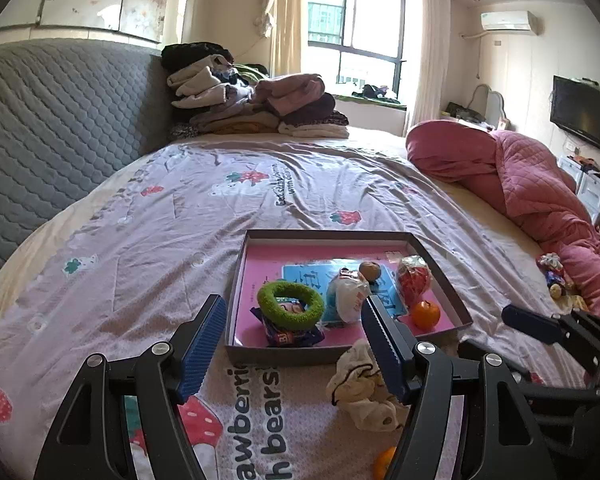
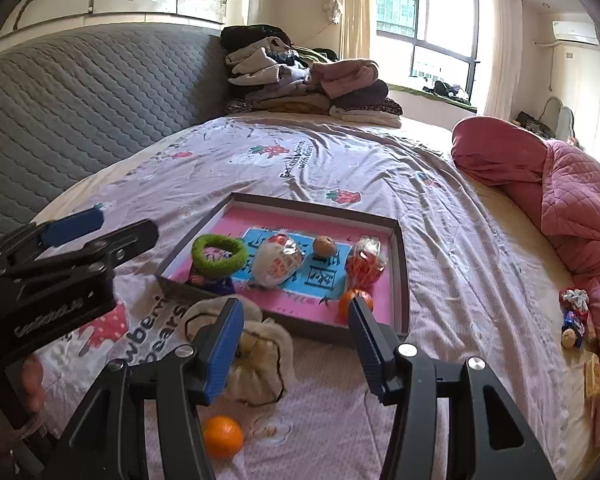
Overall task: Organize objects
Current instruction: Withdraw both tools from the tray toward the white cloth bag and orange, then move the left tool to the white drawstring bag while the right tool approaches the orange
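A shallow grey box (image 1: 440, 272) (image 2: 400, 264) with a pink floor lies on the bedsheet. In it are a green ring (image 1: 290, 304) (image 2: 220, 256), a wrapped white bun (image 1: 350, 296) (image 2: 278, 264), a brown ball (image 1: 370, 270), a red packet (image 1: 414, 280) (image 2: 366, 264), an orange (image 1: 425, 314) and a purple snack packet (image 1: 288, 334). In front of the box lie a crumpled cream cloth (image 1: 364, 392) (image 2: 256, 360) and a second orange (image 2: 222, 436). My left gripper (image 1: 294, 344) hangs open and empty before the box. My right gripper (image 2: 296, 340) is open and empty above the cloth's right side.
A stack of folded clothes (image 1: 256, 104) sits at the bed's far end by the grey headboard (image 1: 60, 128). A pink quilt (image 2: 572, 208) is bunched along the right edge, with small wrapped items (image 2: 574, 316) beside it. A hand (image 2: 32, 380) holds the left gripper.
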Demonstrator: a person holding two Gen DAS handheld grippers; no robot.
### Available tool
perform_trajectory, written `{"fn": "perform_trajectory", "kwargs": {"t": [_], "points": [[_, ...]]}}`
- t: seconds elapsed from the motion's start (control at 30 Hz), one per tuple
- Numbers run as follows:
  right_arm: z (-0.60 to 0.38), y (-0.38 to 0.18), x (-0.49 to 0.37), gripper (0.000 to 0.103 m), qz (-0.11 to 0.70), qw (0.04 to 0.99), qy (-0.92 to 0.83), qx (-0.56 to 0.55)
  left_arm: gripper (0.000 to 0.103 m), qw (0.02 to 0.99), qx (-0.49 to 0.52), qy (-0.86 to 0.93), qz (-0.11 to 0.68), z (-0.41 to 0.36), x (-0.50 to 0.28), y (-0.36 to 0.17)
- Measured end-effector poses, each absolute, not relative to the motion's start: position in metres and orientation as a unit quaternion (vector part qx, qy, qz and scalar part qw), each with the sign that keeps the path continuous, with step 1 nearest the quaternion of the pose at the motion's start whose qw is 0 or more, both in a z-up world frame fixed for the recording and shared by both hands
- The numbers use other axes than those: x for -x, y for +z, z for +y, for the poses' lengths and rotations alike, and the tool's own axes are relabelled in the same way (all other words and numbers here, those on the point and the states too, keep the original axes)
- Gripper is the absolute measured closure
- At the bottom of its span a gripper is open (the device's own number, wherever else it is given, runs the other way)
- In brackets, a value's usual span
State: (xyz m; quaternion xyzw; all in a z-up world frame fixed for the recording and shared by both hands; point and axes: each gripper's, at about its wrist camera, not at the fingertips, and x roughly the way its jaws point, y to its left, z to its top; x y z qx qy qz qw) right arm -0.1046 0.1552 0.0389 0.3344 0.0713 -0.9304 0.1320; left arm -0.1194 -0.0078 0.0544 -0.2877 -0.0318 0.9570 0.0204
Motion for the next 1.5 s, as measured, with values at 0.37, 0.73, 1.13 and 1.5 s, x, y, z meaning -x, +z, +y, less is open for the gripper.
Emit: {"fn": "perform_trajectory", "kwargs": {"t": [0.37,0.73,1.13,1.5], "points": [[0.155,0.039,0.079,0.049,0.068,0.138,-0.93,-0.333,0.032,0.031,0.292,0.956,-0.029,-0.001,0.102,0.056],[0.158,0.04,0.063,0.046,0.067,0.137,-0.931,-0.331,0.032,0.04,0.298,0.953,-0.033,-0.003,0.088,0.057],[0.156,0.028,0.048,0.045,0.072,0.141,-0.928,-0.338,0.032,0.045,0.307,0.95,-0.021,0.002,0.076,0.052],[0.153,0.014,0.039,0.041,0.067,0.141,-0.925,-0.346,0.032,0.044,0.315,0.948,-0.015,0.005,0.073,0.047]]}}
